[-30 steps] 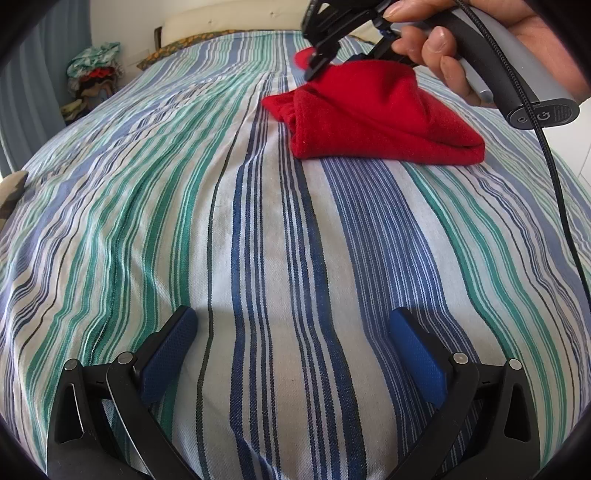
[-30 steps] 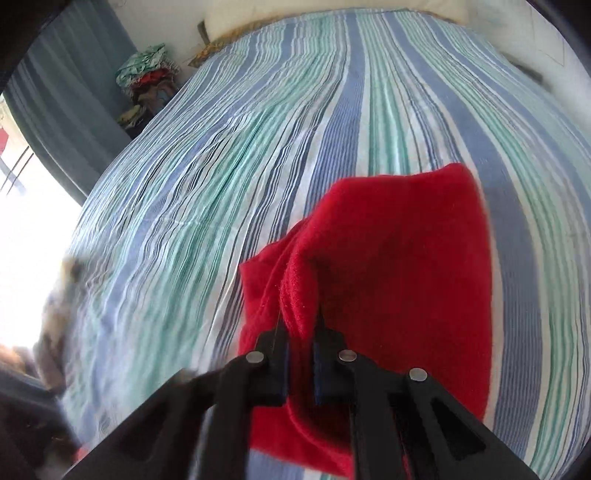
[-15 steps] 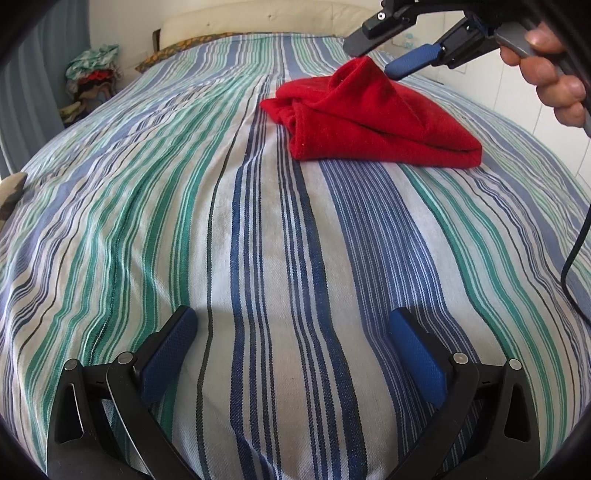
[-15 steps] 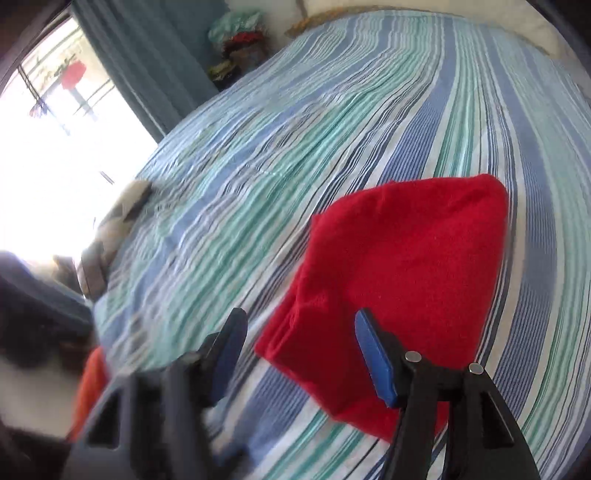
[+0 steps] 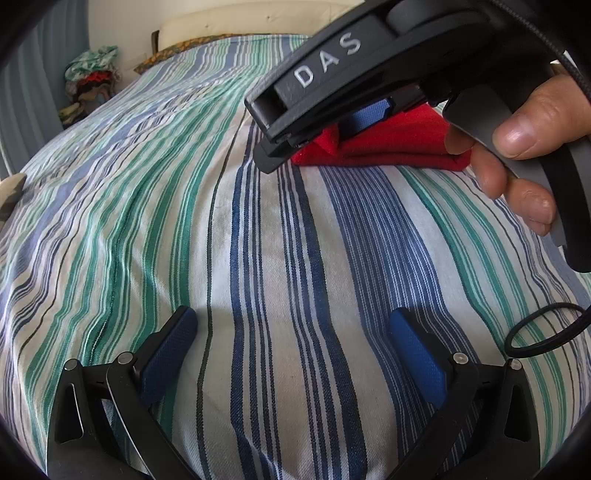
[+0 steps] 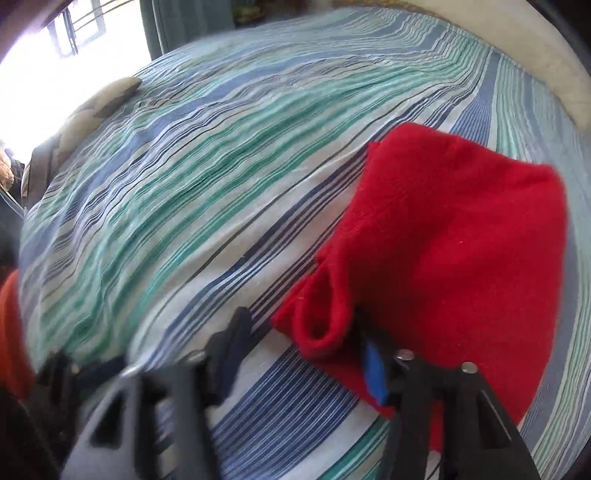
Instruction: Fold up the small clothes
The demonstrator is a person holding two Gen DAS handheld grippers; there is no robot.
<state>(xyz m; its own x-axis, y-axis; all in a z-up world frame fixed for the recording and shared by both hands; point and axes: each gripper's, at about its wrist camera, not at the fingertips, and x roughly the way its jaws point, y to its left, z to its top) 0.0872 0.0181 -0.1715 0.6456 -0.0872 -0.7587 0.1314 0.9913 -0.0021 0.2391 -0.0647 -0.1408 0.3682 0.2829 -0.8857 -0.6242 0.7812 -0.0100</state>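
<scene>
1. Red fleece, a small folded garment (image 6: 454,258), lay on the striped bedspread (image 6: 207,192), filling the 3 o'clock side of the right wrist view; in the left wrist view it sat near 1 o'clock (image 5: 399,147).
2. The right gripper (image 6: 303,354) hung over the garment's near corner with its jaws opening. The blue-padded finger (image 6: 373,365) touched the cloth's rolled edge, the other finger stood over bare sheet, and only that corner lay between them, unclamped.
3. The left gripper (image 5: 291,347) sat low at 6 o'clock in its own view, fingers wide apart with only striped sheet between them.
4. In the left wrist view the right gripper's black body, lettered "DAS", crossed from 12 toward 2 o'clock and hid most of the garment. A hand (image 5: 524,147) gripped its grey handle at 3 o'clock.
5. A black cable (image 5: 543,330) looped on the bed at 4 o'clock.
6. A pile of clothes (image 5: 92,85) stood off the bed at 10 o'clock beside a blue curtain (image 5: 33,85), and a pale headboard (image 5: 236,18) ran along 12 o'clock.
7. In the right wrist view a bright window (image 6: 55,51) showed at 10 o'clock, a grey pillow (image 6: 96,107) lay at the bed's edge below it, and something orange (image 6: 11,332) blurred at 8 o'clock.
</scene>
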